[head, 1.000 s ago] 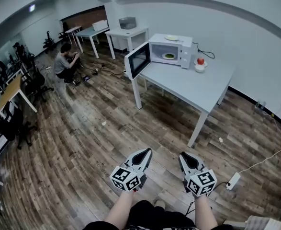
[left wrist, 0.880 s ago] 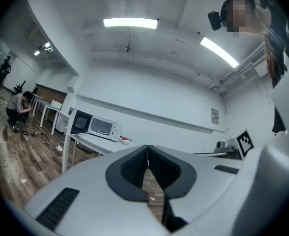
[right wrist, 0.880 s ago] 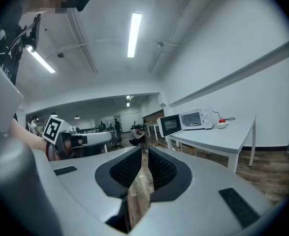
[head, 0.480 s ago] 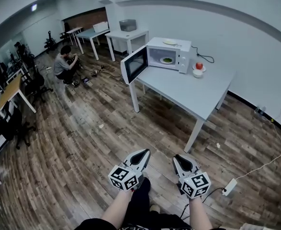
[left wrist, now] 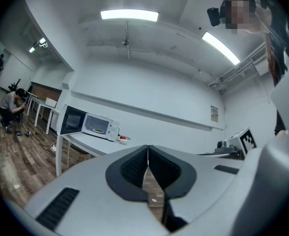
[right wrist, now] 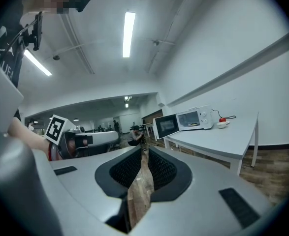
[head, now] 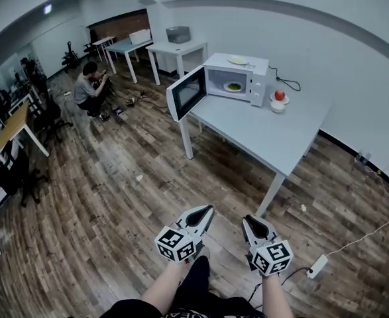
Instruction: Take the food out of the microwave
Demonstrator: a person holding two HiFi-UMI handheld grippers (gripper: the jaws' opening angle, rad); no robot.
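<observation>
A grey table stands well ahead, and on it is a white microwave with its door open. The left gripper and the right gripper are both closed and hold nothing. The food lies inside the microwave.

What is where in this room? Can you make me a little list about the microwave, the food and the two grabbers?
microwave: on the white table, door swung open
food: green, inside the microwave
left gripper: shut, empty, above the wood floor, away from the table
right gripper: shut, empty, beside the left one
</observation>
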